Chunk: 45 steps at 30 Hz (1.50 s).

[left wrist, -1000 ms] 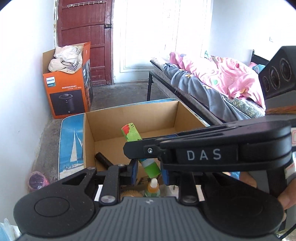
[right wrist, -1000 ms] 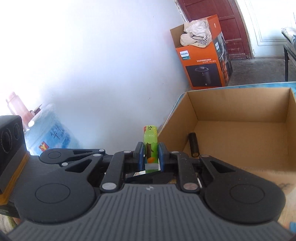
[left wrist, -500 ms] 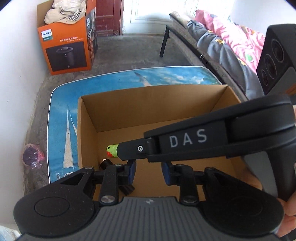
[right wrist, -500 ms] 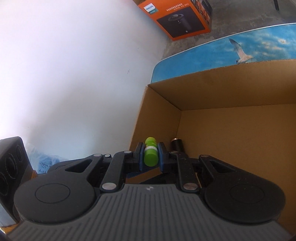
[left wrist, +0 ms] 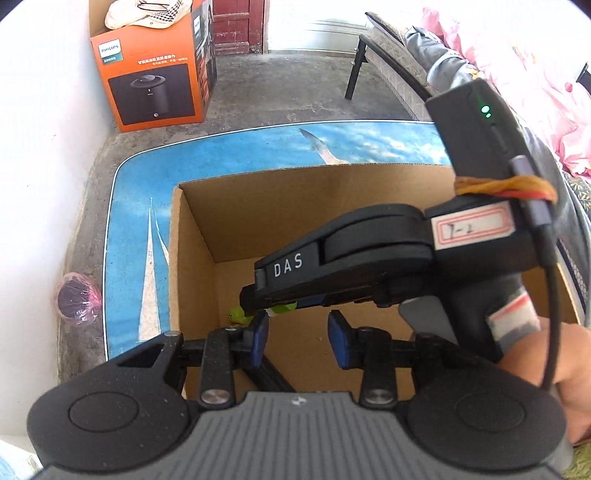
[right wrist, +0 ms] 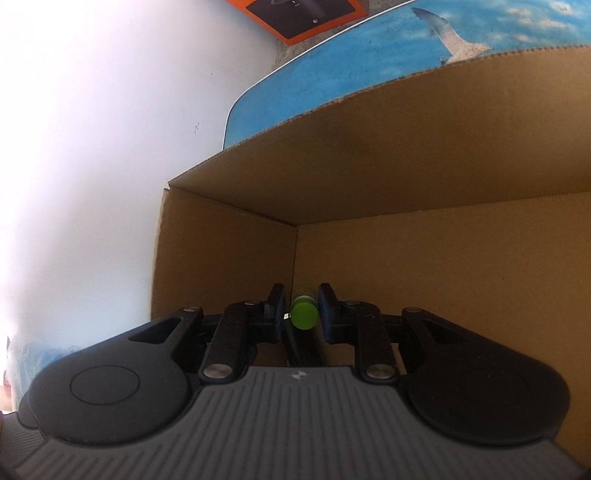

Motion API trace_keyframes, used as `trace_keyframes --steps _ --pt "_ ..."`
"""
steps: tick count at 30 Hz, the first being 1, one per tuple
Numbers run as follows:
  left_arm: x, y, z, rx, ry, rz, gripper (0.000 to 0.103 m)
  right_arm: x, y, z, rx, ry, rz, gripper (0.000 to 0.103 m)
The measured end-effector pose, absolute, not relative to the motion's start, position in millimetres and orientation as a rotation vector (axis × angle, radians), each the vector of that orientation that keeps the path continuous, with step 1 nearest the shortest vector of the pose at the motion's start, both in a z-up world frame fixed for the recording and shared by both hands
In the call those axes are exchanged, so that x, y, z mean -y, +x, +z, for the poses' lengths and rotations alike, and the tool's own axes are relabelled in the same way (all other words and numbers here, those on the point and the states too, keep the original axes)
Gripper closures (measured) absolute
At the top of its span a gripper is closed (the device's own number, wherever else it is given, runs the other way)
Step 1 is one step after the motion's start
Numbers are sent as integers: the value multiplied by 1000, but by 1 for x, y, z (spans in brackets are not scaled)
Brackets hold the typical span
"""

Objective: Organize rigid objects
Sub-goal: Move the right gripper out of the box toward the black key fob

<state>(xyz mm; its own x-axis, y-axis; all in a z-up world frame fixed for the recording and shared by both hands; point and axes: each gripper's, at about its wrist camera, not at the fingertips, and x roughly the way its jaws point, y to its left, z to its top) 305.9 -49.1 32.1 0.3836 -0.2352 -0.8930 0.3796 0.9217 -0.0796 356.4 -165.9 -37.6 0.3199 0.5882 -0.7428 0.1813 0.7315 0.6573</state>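
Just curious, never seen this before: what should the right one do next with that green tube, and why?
Probably open and let go. The right hand-held gripper holds the green tube low inside the cardboard box, near its corner, so a short drop looks safe.

The right gripper (right wrist: 301, 309) is pointing down into the near-left corner of a cardboard box (right wrist: 424, 155), its fingers (right wrist: 276, 301) lying close on either side of a green tube (right wrist: 303, 313), seen end-on. Whether the pads are touching the tube cannot be told. A dark object (right wrist: 303, 349) is lying on the box floor just below the tube. The box is sitting on a blue mat (right wrist: 369, 55) printed with a gull. An orange box (right wrist: 299, 14) is showing at the top edge, beside a white wall (right wrist: 110, 129).
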Motion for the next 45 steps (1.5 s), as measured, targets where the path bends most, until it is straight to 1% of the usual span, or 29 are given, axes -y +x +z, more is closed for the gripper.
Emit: trace_keyframes --steps 1,2,3,4,7,12,16,22,26,30,33,36,38,40,42,44,45 --pt "47 304 34 -1106 139 -394 66 165 355 -35 -1240 737 297 73" --pt "45 302 36 -1102 134 -395 66 165 354 -32 -1235 727 293 71" --pt "43 300 38 -1097 130 -396 64 165 353 -29 -1229 721 288 67" --pt "42 298 41 -1091 123 -399 59 167 351 -26 -1220 719 284 61" --pt "37 289 50 -1066 104 -405 57 171 347 -14 -1186 696 268 55" --pt "27 267 71 -1022 75 -422 53 183 337 7 -1132 718 238 53" --pt "19 241 91 -970 58 -452 46 194 308 36 -1066 742 287 53" --pt "9 181 107 -876 92 -519 31 215 208 100 -878 720 413 53" --pt "9 136 93 -843 93 -562 29 235 121 116 -759 674 431 52" --pt "21 97 64 -821 116 -587 25 248 56 96 -731 660 352 52" --pt "39 76 39 -822 158 -584 21 250 28 63 -764 658 259 52" --pt "60 62 12 -847 200 -593 21 247 17 19 -822 692 199 52" --pt "74 57 -3 -865 222 -606 22 242 17 -3 -860 723 184 56" --pt "88 57 -11 -880 250 -606 25 242 17 -16 -885 751 188 60" --pt "101 57 -19 -887 276 -615 26 242 20 -25 -904 769 201 63" --pt "111 62 -25 -902 301 -610 29 244 23 -30 -916 790 208 64" --pt "115 65 -28 -911 313 -605 33 246 24 -32 -921 804 211 64"
